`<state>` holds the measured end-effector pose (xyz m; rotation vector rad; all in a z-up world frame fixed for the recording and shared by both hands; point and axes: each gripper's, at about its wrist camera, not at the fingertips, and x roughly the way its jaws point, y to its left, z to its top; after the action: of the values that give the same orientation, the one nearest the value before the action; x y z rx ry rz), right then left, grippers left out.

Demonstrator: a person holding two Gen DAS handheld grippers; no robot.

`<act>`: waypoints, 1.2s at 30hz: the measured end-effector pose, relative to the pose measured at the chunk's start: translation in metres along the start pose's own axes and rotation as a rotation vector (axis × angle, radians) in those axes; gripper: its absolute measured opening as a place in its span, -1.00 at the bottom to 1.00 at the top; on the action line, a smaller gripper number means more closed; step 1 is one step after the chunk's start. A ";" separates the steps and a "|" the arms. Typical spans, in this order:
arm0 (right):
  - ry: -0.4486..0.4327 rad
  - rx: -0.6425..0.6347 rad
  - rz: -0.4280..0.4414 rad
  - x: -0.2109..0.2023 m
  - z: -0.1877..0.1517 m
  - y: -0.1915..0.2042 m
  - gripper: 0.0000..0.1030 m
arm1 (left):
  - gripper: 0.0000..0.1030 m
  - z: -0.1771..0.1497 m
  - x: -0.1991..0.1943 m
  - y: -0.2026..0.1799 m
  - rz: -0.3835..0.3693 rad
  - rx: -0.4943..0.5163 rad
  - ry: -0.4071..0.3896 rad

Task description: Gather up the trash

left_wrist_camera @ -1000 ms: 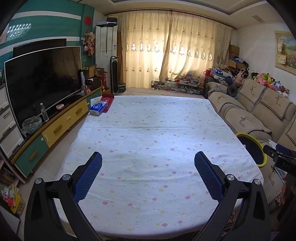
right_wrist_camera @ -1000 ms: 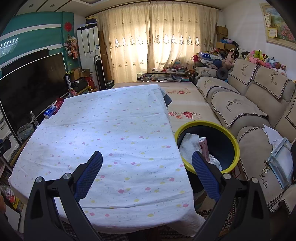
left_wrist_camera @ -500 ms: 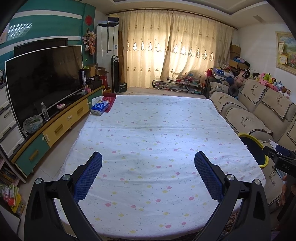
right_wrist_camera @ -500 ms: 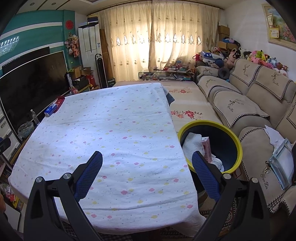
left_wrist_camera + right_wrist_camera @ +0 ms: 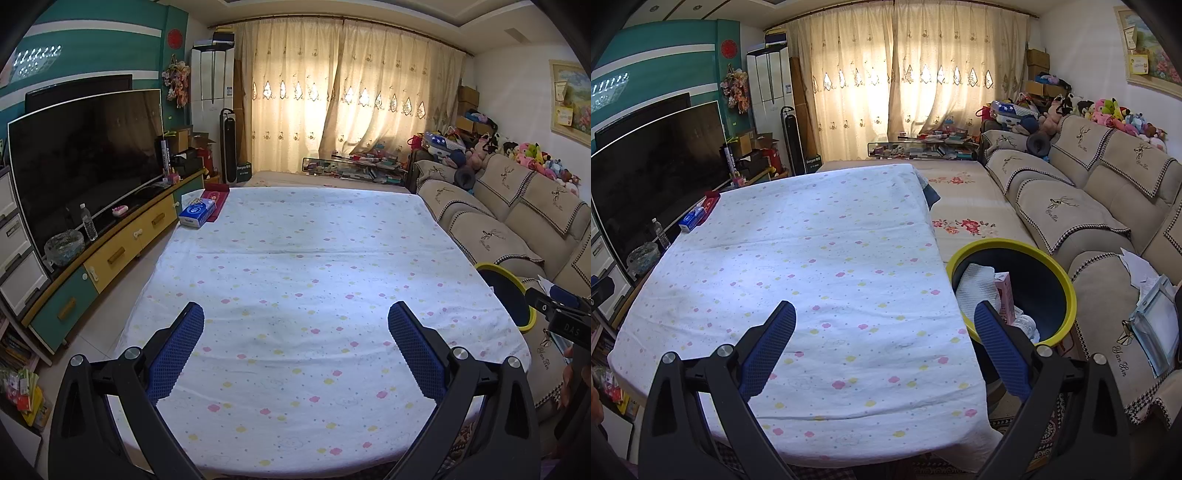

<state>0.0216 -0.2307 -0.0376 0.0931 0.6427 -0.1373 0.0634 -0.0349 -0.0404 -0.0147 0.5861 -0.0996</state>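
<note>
A yellow-rimmed dark bin (image 5: 1060, 273) stands by the table's right edge, between table and sofa; it holds a white cloth-like piece (image 5: 975, 288), a pink carton (image 5: 1004, 295) and a clear bottle (image 5: 1027, 326). The bin's rim also shows in the left wrist view (image 5: 517, 291). My left gripper (image 5: 295, 325) is open and empty above the near part of the table with its dotted white cloth (image 5: 295, 258). My right gripper (image 5: 884, 321) is open and empty over the table's near right part, its right finger in front of the bin.
A blue tissue box (image 5: 197, 214) and a red item (image 5: 218, 195) lie at the table's far left corner. A TV cabinet (image 5: 122, 251) with a TV runs along the left. A beige sofa (image 5: 1108, 206) runs along the right, with papers (image 5: 1145, 280) on its seat.
Both grippers have drawn back and risen slightly, so more of the table's near edge shows. Both stay open and empty.
</note>
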 end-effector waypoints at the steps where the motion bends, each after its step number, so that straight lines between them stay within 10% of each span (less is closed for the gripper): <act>1: 0.000 0.000 0.000 0.000 0.000 0.000 0.80 | 0.91 0.000 0.000 0.000 0.000 0.000 0.000; 36: 0.015 0.007 0.003 0.007 -0.006 0.002 0.80 | 0.91 -0.002 0.003 -0.004 -0.005 0.001 0.014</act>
<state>0.0236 -0.2289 -0.0460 0.1016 0.6575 -0.1358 0.0647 -0.0394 -0.0439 -0.0142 0.5999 -0.1055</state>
